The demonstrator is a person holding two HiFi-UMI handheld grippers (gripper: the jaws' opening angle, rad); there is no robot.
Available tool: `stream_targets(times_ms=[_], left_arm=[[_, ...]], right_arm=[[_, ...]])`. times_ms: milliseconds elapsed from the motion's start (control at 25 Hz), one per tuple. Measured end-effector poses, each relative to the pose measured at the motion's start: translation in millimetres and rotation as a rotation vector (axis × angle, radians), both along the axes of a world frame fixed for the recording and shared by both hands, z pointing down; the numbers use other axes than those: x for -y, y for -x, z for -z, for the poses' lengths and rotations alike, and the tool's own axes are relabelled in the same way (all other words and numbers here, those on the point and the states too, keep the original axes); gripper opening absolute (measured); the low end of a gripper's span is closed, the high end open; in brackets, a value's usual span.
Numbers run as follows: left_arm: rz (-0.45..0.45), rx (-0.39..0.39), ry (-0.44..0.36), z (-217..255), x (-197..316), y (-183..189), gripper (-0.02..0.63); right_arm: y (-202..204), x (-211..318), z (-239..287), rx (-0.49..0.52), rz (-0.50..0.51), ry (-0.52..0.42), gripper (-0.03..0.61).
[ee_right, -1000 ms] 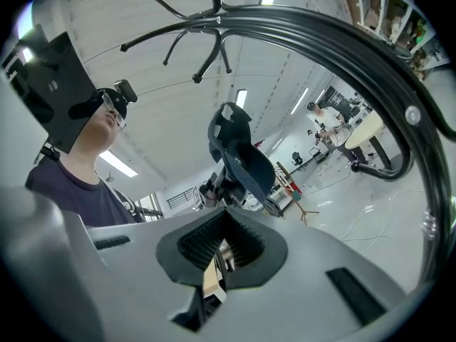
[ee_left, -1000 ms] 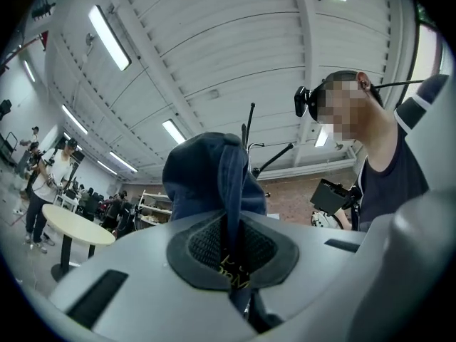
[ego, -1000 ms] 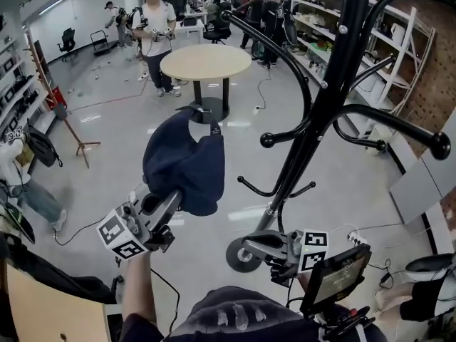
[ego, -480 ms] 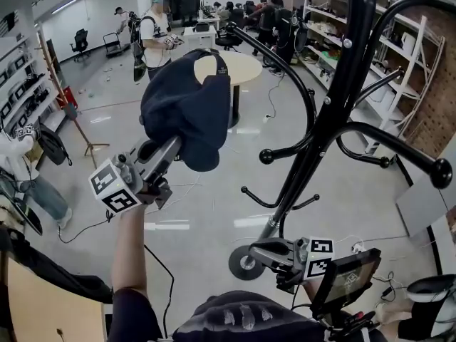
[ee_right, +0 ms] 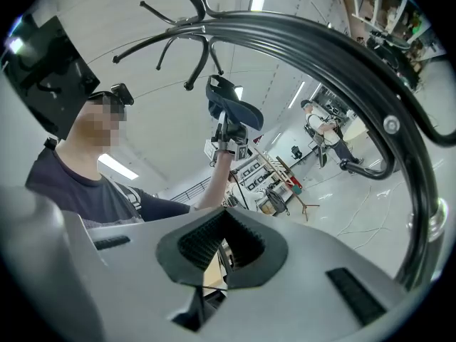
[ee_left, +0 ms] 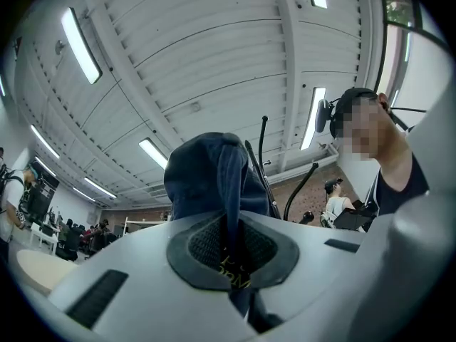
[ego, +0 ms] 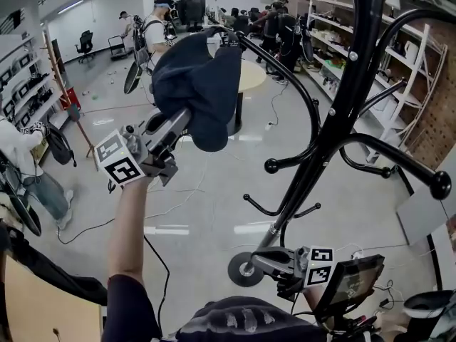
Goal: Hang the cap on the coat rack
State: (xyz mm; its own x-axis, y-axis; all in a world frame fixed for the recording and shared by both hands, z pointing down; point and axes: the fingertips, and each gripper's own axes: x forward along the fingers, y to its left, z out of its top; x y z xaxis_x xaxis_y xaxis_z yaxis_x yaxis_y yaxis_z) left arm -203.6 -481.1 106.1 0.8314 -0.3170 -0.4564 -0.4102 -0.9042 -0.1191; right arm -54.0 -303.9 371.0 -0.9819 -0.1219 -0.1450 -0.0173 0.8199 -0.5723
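A navy blue cap hangs from my left gripper, which is shut on its fabric and raised high at arm's length. The cap's top is right by the tip of the long upper arm of the black coat rack; whether they touch is unclear. In the left gripper view the cap fills the space above the jaws of that gripper. My right gripper is low beside the rack's base, shut and holding nothing. The right gripper view looks past its jaws at the cap and a rack arm.
The rack's round base stands on the glossy floor, with lower hooks sticking out left. A round table and several people are behind the cap. Shelving lines the right wall. A small screen sits by my right gripper. Cables lie on the floor.
My left gripper has lifted the cap upward and to the right, toward the rack's upper arm. The right gripper has stayed low by the base.
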Motion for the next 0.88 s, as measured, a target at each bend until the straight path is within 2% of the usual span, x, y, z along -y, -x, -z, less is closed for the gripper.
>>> stream_targets(times_ms=[240,520,880], left_arm=[[-0.035,0.062,0.016,8,20,-12,0.009],[-0.094,0.063,0.064,-1,41,-24,0.009],[-0.147,0.086,0.091,-15,40,-40,0.009]], right_arm=[[-3,0,0,0.000,-0.015,0.011,-0.006],[-8,3,-4,0.014,-0.040,0.026,-0.006],[-8,0,-7,0.020,-0.039,0.039,-0.006]])
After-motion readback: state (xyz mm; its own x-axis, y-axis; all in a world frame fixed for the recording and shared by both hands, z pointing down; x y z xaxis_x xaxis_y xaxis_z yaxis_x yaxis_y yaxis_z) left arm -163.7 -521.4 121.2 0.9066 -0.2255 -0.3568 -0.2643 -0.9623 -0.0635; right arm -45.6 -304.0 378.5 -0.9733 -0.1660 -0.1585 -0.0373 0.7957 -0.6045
